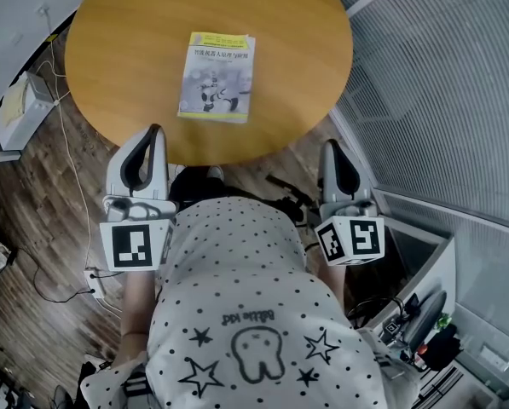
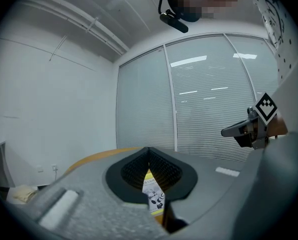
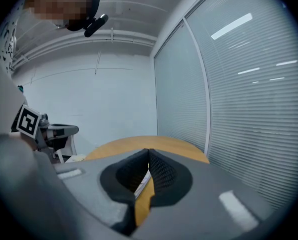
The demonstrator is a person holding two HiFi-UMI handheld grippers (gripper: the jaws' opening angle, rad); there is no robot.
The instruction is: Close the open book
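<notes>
A book (image 1: pixel 216 76) with a yellow and grey cover lies closed, cover up, on the round wooden table (image 1: pixel 135 49). My left gripper (image 1: pixel 155 133) hovers at the table's near edge, left of the book and apart from it, jaws shut on nothing. My right gripper (image 1: pixel 330 148) hangs just off the table's near right edge, also shut and empty. In the left gripper view the book (image 2: pixel 153 197) shows through the slit below the closed left gripper (image 2: pixel 149 151). In the right gripper view a sliver of the book (image 3: pixel 142 183) shows below the closed right gripper (image 3: pixel 149 152).
A white box (image 1: pixel 26 106) and cables with a power strip (image 1: pixel 92 279) lie on the wooden floor at the left. A glass wall with blinds (image 1: pixel 442 83) curves round the right side. A bin with tools (image 1: pixel 416 313) stands at the lower right.
</notes>
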